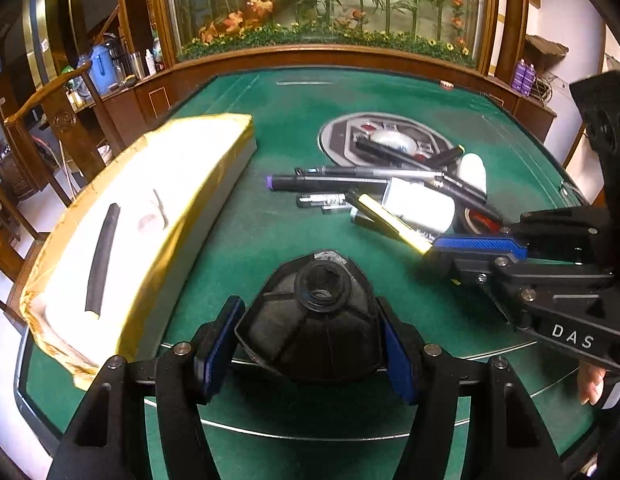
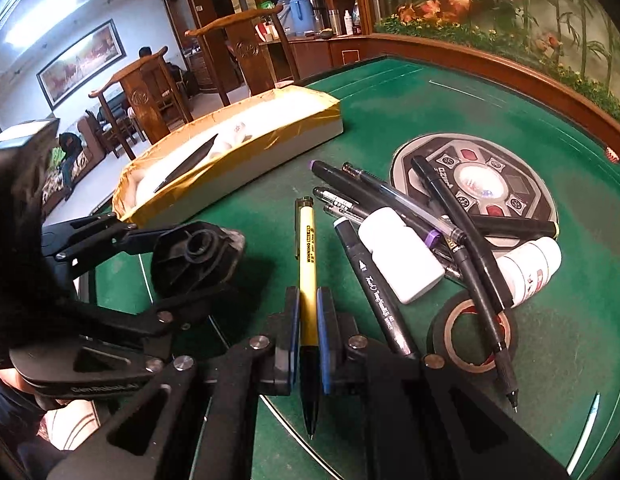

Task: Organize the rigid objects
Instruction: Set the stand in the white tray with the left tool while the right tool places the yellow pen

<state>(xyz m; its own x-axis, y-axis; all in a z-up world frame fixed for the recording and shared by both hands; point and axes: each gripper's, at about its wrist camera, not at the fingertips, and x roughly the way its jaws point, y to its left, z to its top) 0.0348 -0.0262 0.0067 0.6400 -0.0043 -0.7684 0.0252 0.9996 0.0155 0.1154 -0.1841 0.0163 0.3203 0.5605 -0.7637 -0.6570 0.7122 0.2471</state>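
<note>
At a green felt desk (image 1: pixel 269 224), the left tool (image 1: pixel 310 344) clasps a black funnel-shaped plastic part (image 1: pixel 314 316) between its blue pads, holding it just above the felt near the front edge. The right tool (image 2: pixel 308 340) is clenched on a yellow pen (image 2: pixel 306 256), its black tip pointing back toward the camera. Beside them a jumble of black pens (image 2: pixel 394 216), two white bottles (image 2: pixel 402 256) and a roll of black tape (image 2: pixel 472 332) lies near the desk's round centre panel (image 2: pixel 518 184). A long gold-lined box (image 1: pixel 141 220) on the left holds one black stick (image 1: pixel 103 256).
</note>
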